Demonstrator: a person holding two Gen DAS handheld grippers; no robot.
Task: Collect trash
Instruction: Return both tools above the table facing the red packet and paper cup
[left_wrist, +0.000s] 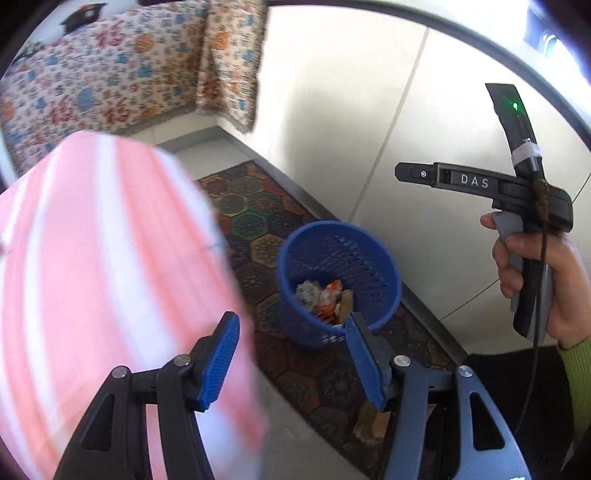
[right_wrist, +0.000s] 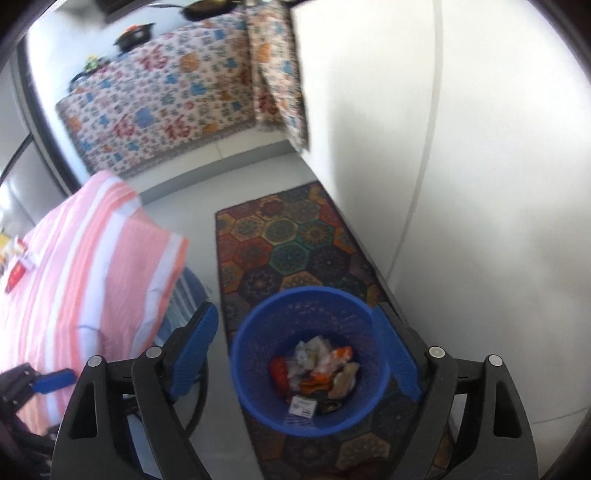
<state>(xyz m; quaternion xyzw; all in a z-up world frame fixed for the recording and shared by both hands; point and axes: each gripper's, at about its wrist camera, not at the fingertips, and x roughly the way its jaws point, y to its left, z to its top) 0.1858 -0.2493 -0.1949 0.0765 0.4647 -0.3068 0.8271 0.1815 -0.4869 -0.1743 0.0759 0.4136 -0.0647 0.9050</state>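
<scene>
bin (right_wrist: 310, 360): blue mesh, on patterned rug (right_wrist: 291, 236), wrappers (right_wrist: 317, 363) inside
left gripper (left_wrist: 291, 360): jaws parted, empty
right gripper (right_wrist: 295, 354): jaws wide, empty, above bin
advice: clear the rim before swinging away for more litter

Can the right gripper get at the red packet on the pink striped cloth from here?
Probably yes: the right gripper is open and empty above the blue basket. The red packet lies uncovered on the pink striped cloth, well to its left.
</scene>
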